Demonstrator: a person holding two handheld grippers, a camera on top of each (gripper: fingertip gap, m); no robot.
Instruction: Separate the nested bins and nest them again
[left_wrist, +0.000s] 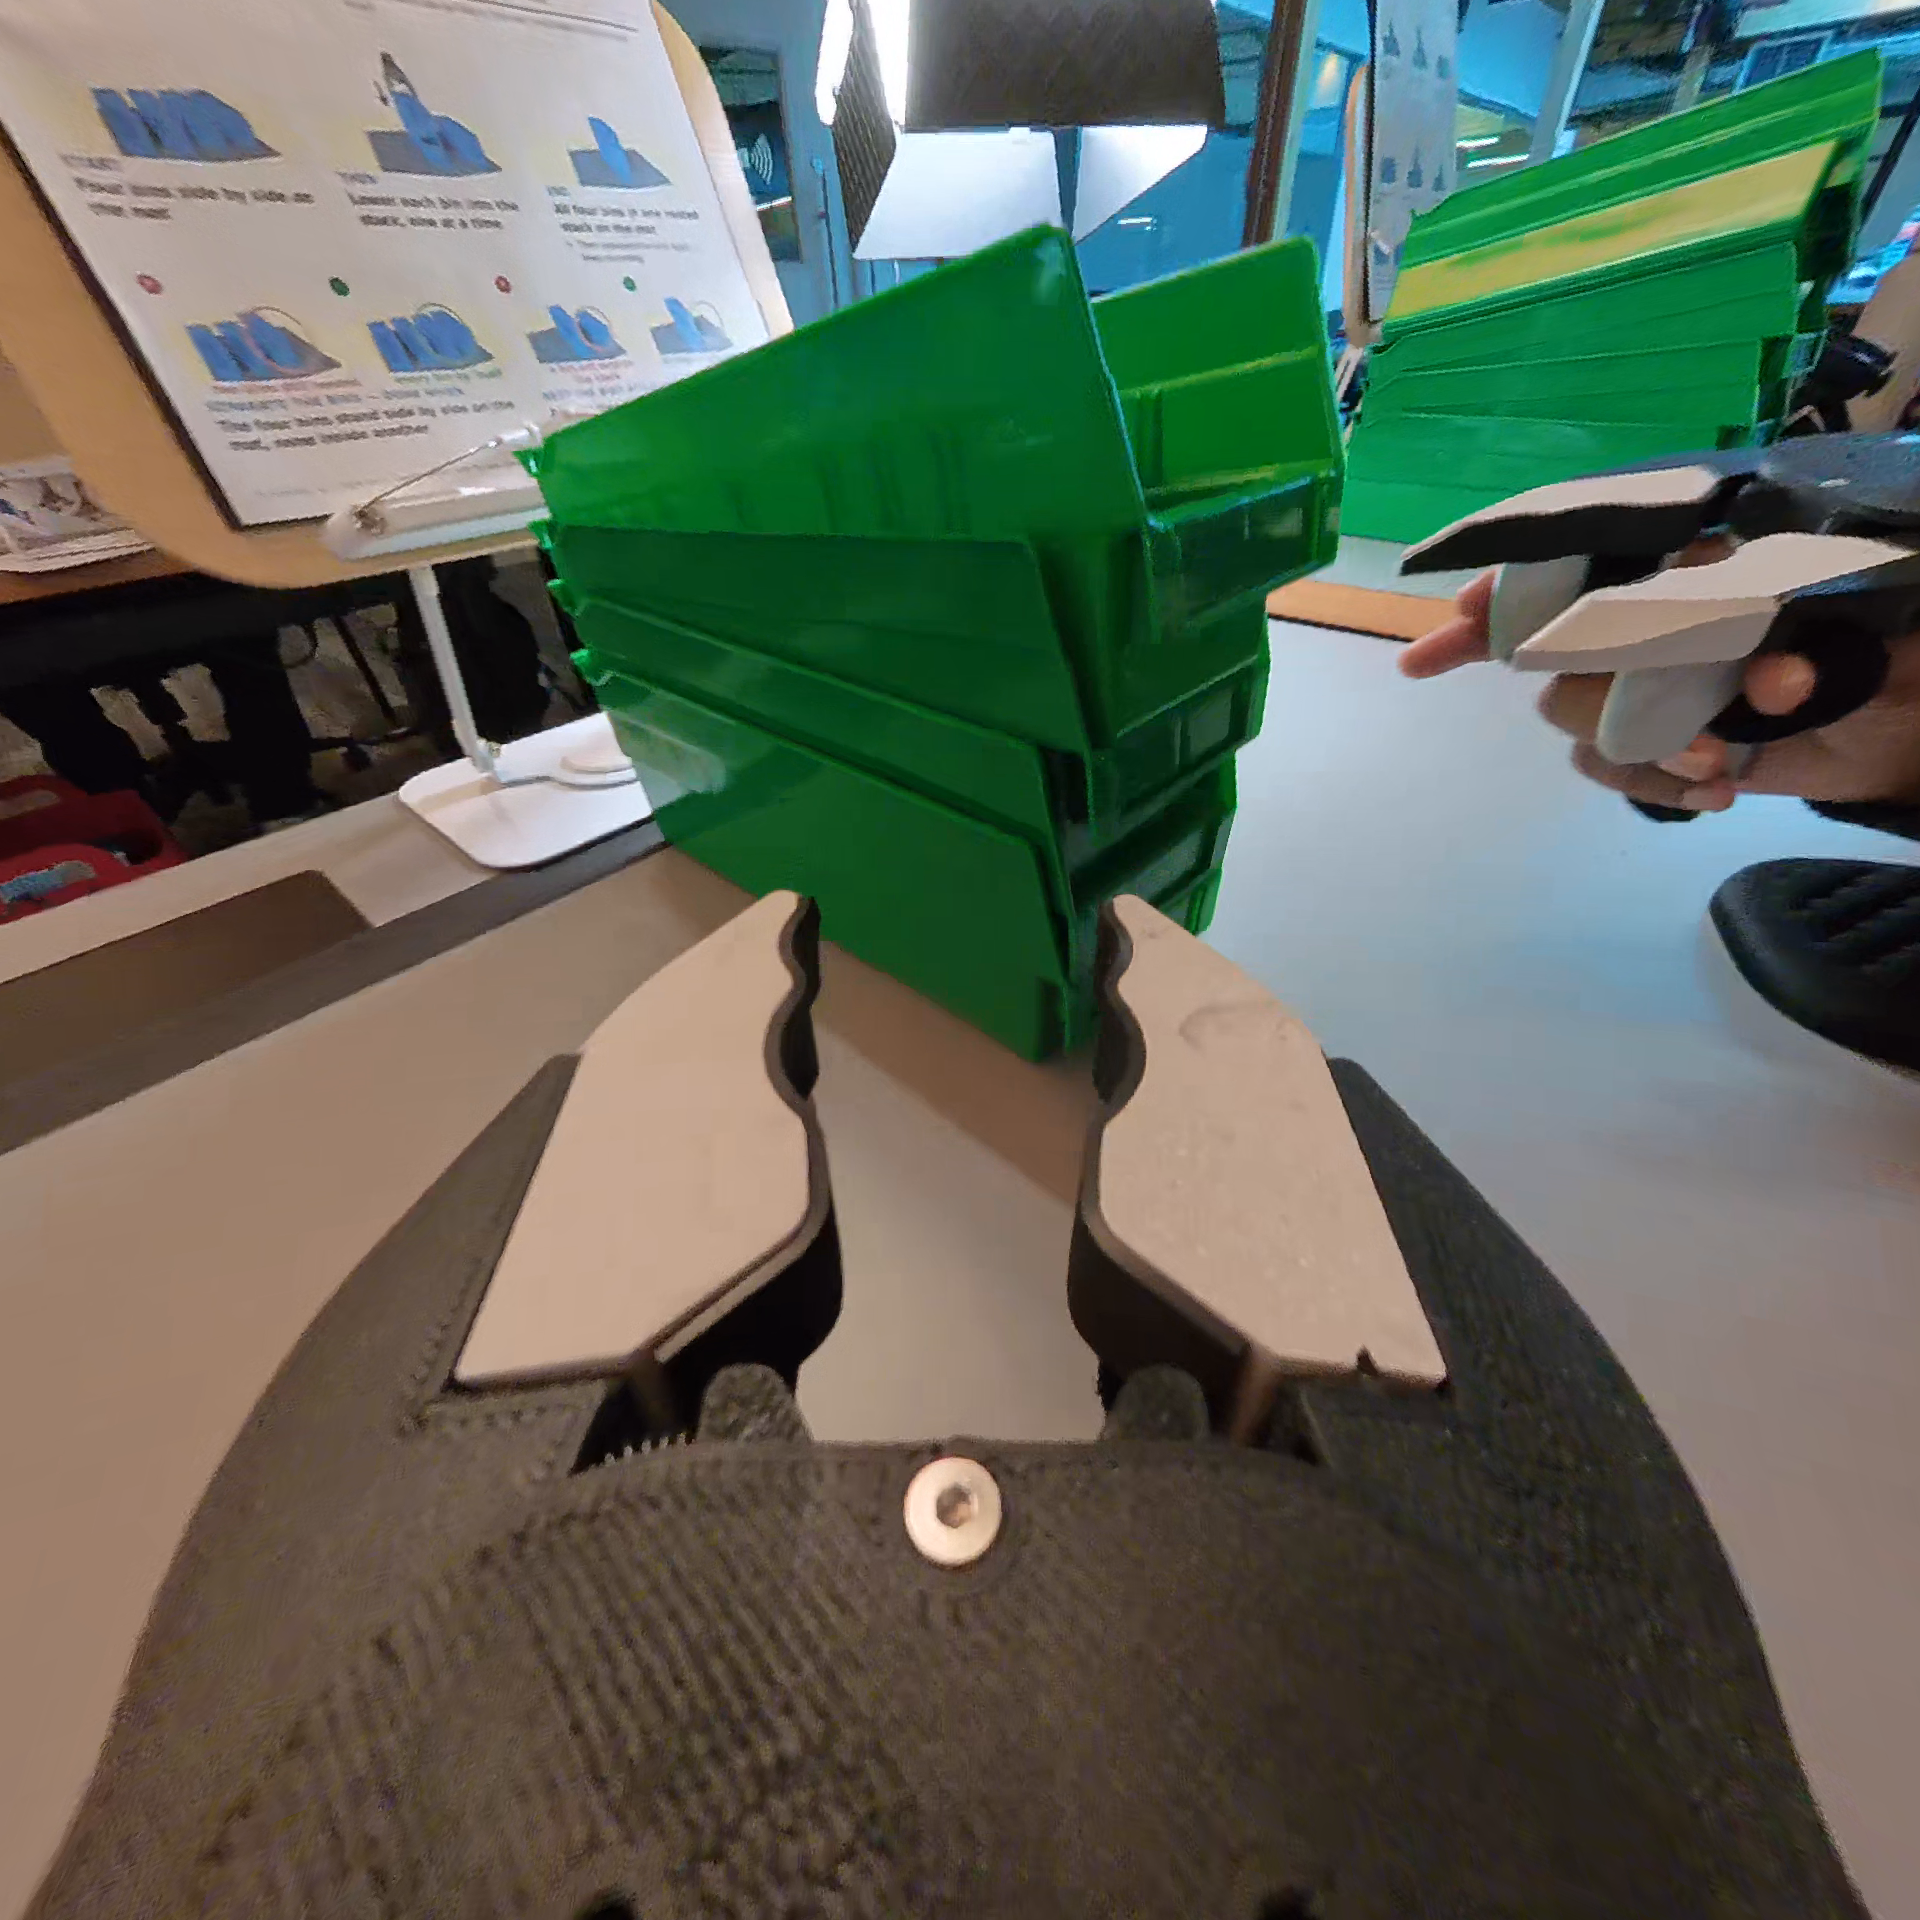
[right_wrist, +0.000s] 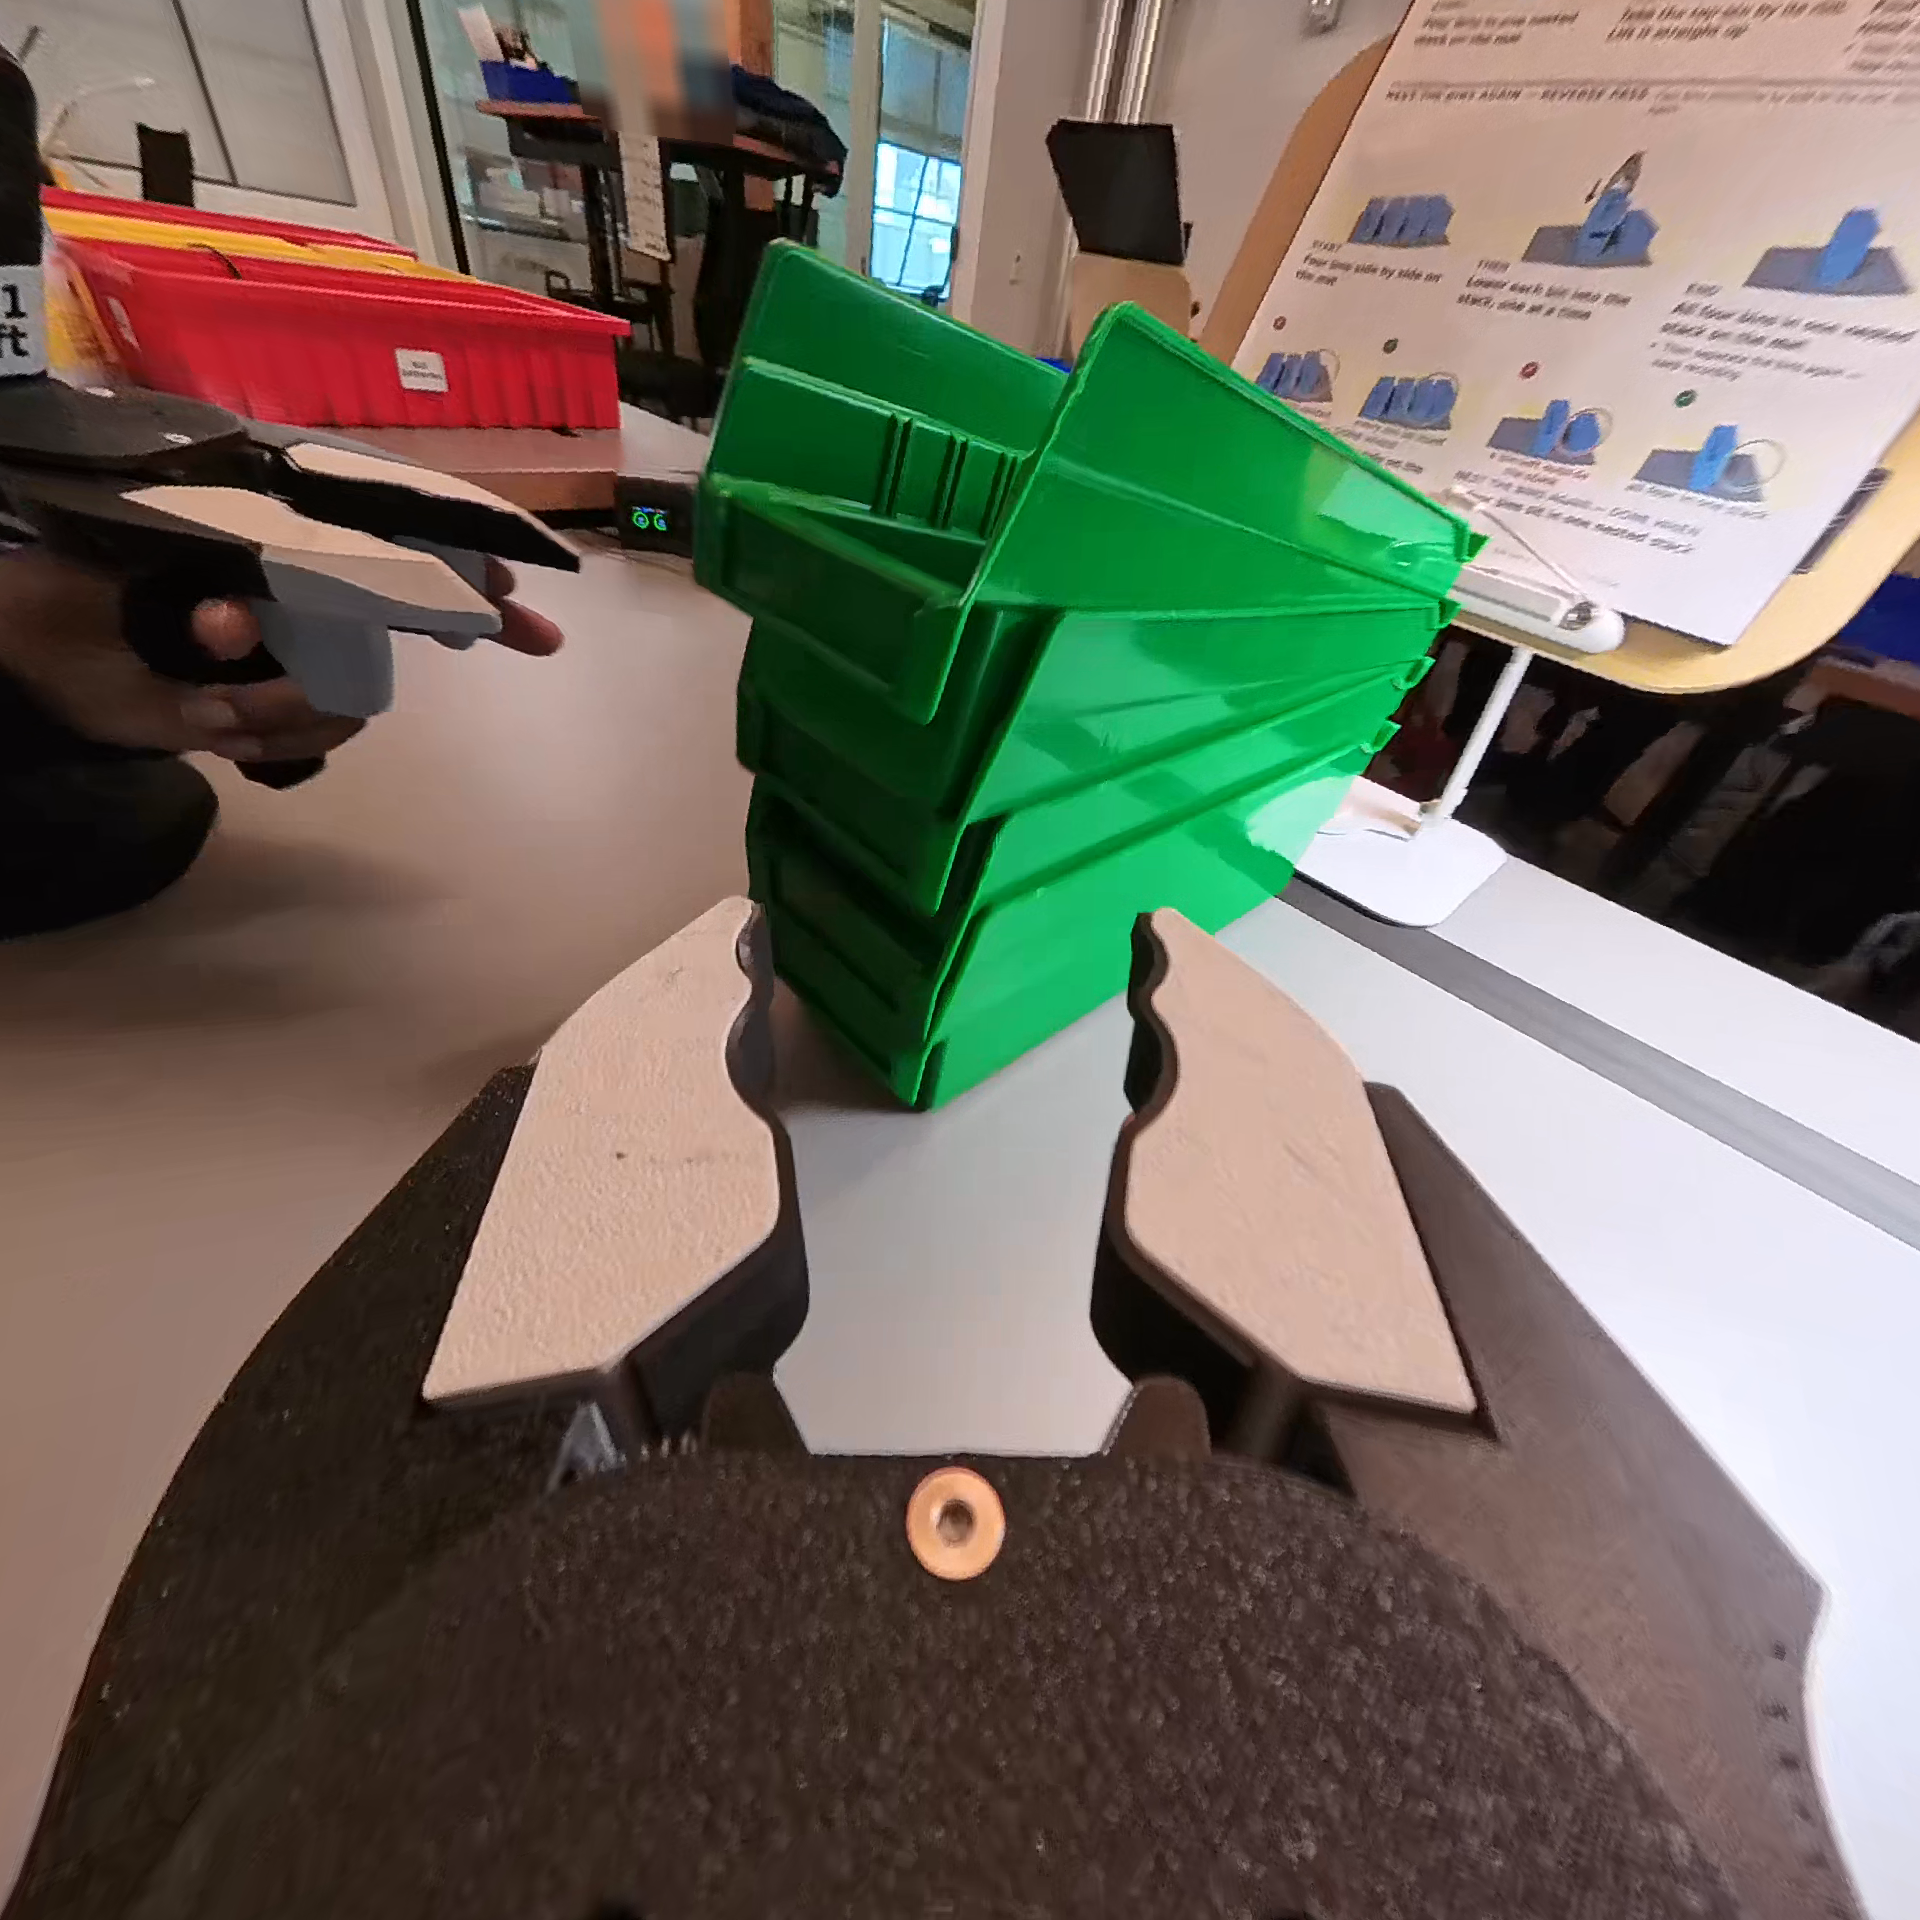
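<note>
The left tongs (left_wrist: 954, 935) are standing apart, gripping nothing, their tips flanking the near bottom corner of the stack of green bins (left_wrist: 914, 665) without clearly touching it. The right tongs (right_wrist: 951, 951) are likewise gaping and empty, their tips sitting just beside the lowest bin's corner from the opposite side. In each wrist view the other tool is showing off to the side, held in a hand (left_wrist: 1714, 727), well apart from the stack and holding nothing.

The bins are sitting nested on the pale table (left_wrist: 1455, 1039), four deep as far as can be counted, with the top bin (right_wrist: 1143, 468) tilting up out of the one below rather than seated flat.

Behind the stack an instruction sheet (left_wrist: 364, 239) with blue diagrams and lines of print is resting on a white stand (left_wrist: 520, 800). A second pile of green bins (left_wrist: 1621, 322) is showing farther back in the left wrist view. In the right wrist view, red bins (right_wrist: 343, 343) are lying on another surface, one bearing a small white label (right_wrist: 421, 369) too small to make out.
</note>
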